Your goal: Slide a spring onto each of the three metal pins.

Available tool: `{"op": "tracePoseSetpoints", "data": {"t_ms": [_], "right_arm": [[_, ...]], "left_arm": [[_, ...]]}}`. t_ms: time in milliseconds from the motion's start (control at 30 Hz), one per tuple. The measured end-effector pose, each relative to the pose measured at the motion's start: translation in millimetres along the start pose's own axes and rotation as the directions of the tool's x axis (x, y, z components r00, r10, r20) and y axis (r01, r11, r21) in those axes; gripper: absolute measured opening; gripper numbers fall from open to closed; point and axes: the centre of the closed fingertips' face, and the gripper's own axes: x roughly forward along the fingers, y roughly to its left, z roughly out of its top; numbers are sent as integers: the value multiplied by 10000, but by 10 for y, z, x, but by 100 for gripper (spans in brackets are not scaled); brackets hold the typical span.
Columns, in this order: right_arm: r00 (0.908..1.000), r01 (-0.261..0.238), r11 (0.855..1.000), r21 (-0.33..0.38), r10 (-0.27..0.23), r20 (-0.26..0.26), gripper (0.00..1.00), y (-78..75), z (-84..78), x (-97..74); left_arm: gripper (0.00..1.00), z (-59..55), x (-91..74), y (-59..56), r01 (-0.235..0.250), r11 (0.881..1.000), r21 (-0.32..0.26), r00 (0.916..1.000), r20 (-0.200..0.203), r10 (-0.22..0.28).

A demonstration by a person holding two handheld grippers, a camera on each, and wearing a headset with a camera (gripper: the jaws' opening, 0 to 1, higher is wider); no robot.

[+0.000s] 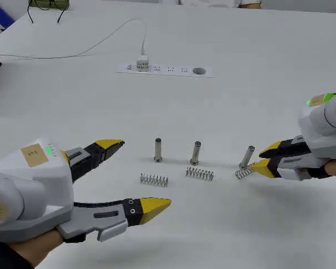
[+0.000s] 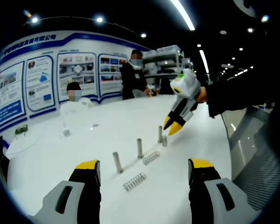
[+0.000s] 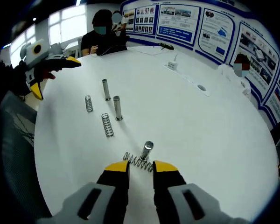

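Three metal pins stand upright in a row on the white table: left pin [image 1: 158, 150], middle pin [image 1: 196, 152], right pin [image 1: 248, 156]. In front of each lies a loose spring: left [image 1: 154, 179], middle [image 1: 199, 174], right [image 1: 244, 172]. My left gripper [image 1: 141, 174] hovers open wide at the near left, short of the left spring [image 2: 134, 182]. My right gripper [image 1: 261, 159] is open a little, its tips right at the right spring [image 3: 139, 162] beside the right pin [image 3: 147, 150]. Nothing is held in either gripper.
A white power strip [image 1: 165, 69] with a plugged-in cable [image 1: 142, 59] lies further back on the table. People sit and stand beyond the far edge [image 2: 74, 93]. The table's edge and a chair [image 3: 18, 135] are near the left gripper.
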Motion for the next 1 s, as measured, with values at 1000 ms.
{"op": "tracePoseSetpoints", "data": {"t_ms": [1000], "right_arm": [[9828, -1574, 9803, -1193, 1437, -1157, 20, 38, -212, 171]], "left_arm": [[76, -26, -6, -93, 127, 9999, -73, 9997, -219, -128]]}}
